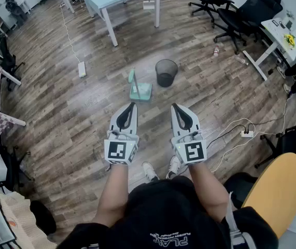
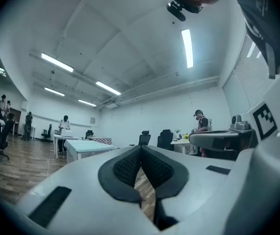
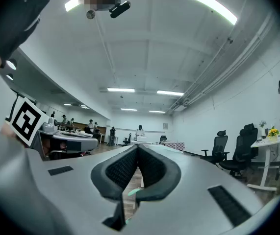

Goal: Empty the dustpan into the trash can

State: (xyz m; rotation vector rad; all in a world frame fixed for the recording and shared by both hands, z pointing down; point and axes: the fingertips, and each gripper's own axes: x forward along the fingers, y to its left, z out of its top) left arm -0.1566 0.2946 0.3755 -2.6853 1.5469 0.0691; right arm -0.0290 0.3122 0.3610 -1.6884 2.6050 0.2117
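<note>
Two grippers are held side by side above the wooden floor (image 1: 85,113). The left gripper (image 1: 132,105) and right gripper (image 1: 174,107) each have their fingers pressed together at the tips, with nothing between them. The dustpan (image 1: 141,91) stands on the floor ahead of and below both, untouched, just left of the black mesh trash can (image 1: 166,72). It is pale green with an upright handle. A green sliver (image 3: 133,192) under the right fingers is probably the dustpan.

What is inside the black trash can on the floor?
Only a dark interior shows inside the trash can; nothing rises above its rim. Whether something lies at the bottom cannot be told; it is shadowed.
</note>
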